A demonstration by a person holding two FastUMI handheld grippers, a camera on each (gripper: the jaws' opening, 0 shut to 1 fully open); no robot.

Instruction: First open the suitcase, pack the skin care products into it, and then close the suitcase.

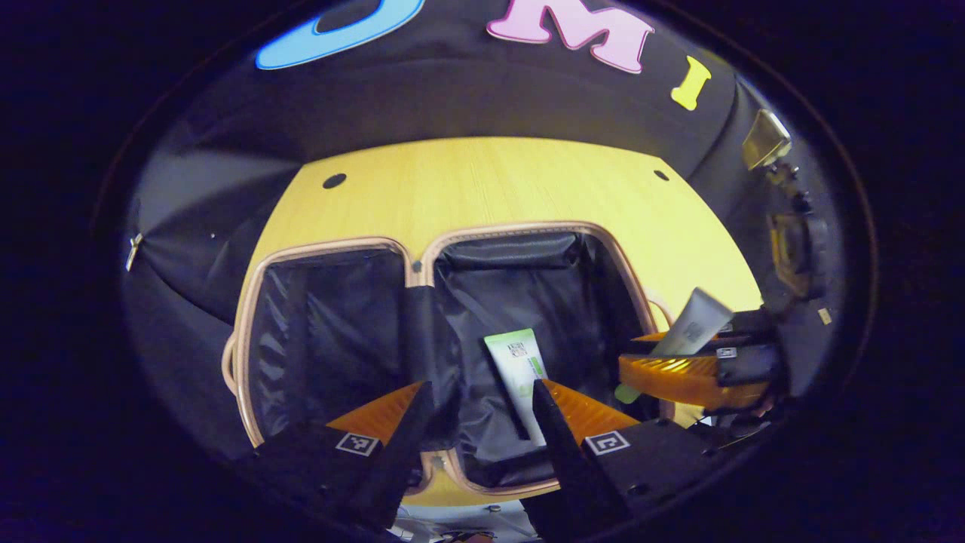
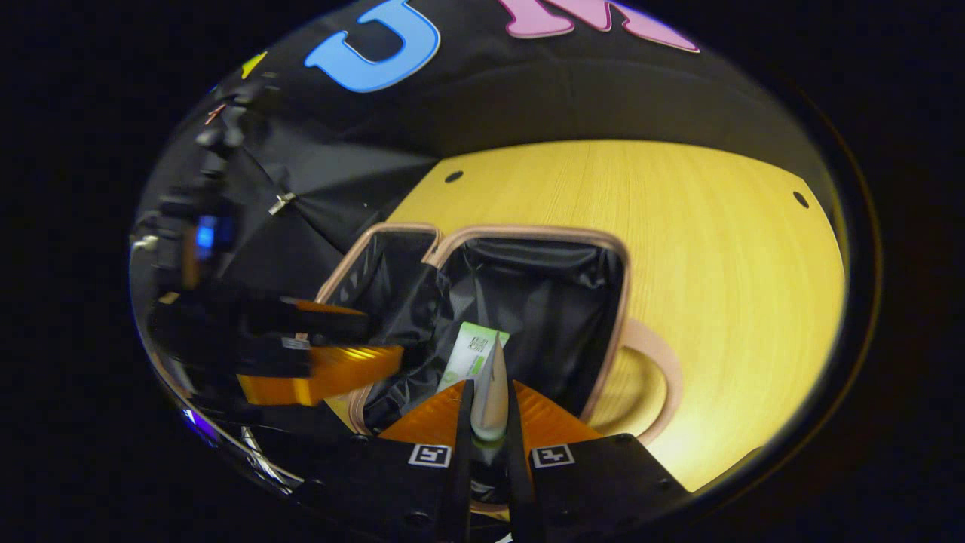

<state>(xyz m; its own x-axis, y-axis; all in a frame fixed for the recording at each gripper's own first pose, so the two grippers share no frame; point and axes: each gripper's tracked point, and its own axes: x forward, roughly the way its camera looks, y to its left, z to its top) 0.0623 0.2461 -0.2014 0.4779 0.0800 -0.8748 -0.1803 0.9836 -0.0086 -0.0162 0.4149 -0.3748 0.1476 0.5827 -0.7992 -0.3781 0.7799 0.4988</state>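
The suitcase (image 1: 332, 253) (image 2: 528, 234) lies open on the wooden table, both halves lined in black. A white and green tube (image 1: 519, 369) (image 2: 469, 354) rests flat in its right half. My left gripper (image 1: 476, 426) hovers open over the near edge of the case, nothing between its fingers. My right gripper (image 2: 488, 422) is shut on a grey-white tube (image 2: 490, 392) (image 1: 693, 324), held tilted above the right half. From the left gripper view, that right gripper (image 1: 678, 369) sits at the case's right rim with the tube sticking up from it.
The wooden table (image 1: 490, 181) (image 2: 716, 249) stretches beyond and to the right of the case. A pale carry handle (image 2: 656, 377) curves out from the case's right side. The black cloth wall (image 1: 452, 98) closes in the back.
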